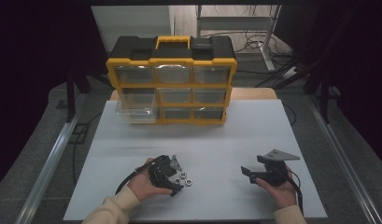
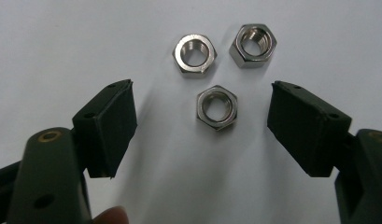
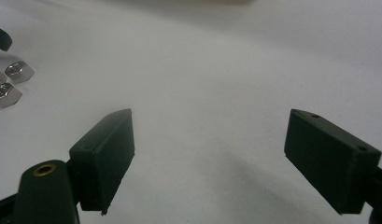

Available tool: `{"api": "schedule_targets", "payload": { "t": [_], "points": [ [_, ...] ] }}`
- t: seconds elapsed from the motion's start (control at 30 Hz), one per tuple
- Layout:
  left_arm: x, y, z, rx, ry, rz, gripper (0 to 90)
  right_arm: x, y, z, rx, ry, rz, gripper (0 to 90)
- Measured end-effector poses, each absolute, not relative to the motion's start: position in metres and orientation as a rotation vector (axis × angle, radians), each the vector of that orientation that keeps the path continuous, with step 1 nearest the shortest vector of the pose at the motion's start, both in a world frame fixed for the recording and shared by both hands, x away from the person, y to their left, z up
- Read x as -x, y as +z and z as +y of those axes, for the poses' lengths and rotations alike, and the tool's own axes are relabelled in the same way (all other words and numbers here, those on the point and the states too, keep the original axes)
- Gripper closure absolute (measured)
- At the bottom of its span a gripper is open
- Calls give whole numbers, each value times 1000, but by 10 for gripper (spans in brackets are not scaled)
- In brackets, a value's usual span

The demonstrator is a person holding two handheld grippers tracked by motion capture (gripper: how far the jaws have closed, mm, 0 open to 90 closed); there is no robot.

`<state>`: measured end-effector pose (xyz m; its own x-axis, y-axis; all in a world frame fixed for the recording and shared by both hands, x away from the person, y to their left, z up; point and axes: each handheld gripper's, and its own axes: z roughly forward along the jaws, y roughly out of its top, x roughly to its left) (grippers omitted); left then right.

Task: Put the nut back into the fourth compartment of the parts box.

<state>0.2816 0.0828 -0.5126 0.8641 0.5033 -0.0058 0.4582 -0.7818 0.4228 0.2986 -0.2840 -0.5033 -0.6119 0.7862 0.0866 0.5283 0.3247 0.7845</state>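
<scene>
Because the left claw (image 2: 201, 128) hangs wide apart, holding nothing, with the nearest nut (image 2: 216, 107) lying between its pads on the white table (image 2: 53, 42) and two more nuts just beyond, the smooth, shiny, six-sided metal could slip or bump them away, I think.

yellow drawer organizer (image 1: 172, 88), one drawer (image 1: 136, 108) seemingly open

3 nuts (image 1: 183, 178) lie before the organizer (image 1: 172, 79), perhaps left of centre.
</scene>
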Motion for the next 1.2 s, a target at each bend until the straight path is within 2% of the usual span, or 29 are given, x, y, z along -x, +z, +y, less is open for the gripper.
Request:
{"api": "schedule_targets", "payload": {
  "t": [0.17,0.27,0.4,0.5,0.77,1.2],
  "points": [
    [-283,-514,80,-2638,120,704,313,-298,-503,-284,-1178,1175,2287,168],
    [-282,-514,79,-2644,98,688,416,-299,-504,-284,-1178,1173,2289,168],
    [-284,-512,79,-2648,68,688,462,-299,-503,-283,-1176,1172,2290,168],
    [-286,-512,81,-2641,63,706,558,-299,-503,-283,-1174,1170,2289,168],
    [-285,-511,81,-2633,60,698,691,-299,-503,-283,-1173,1167,2290,169],
    [-284,-511,84,-2597,48,706,697,-299,-503,-283,-1174,1167,2287,168]
  ]
}}
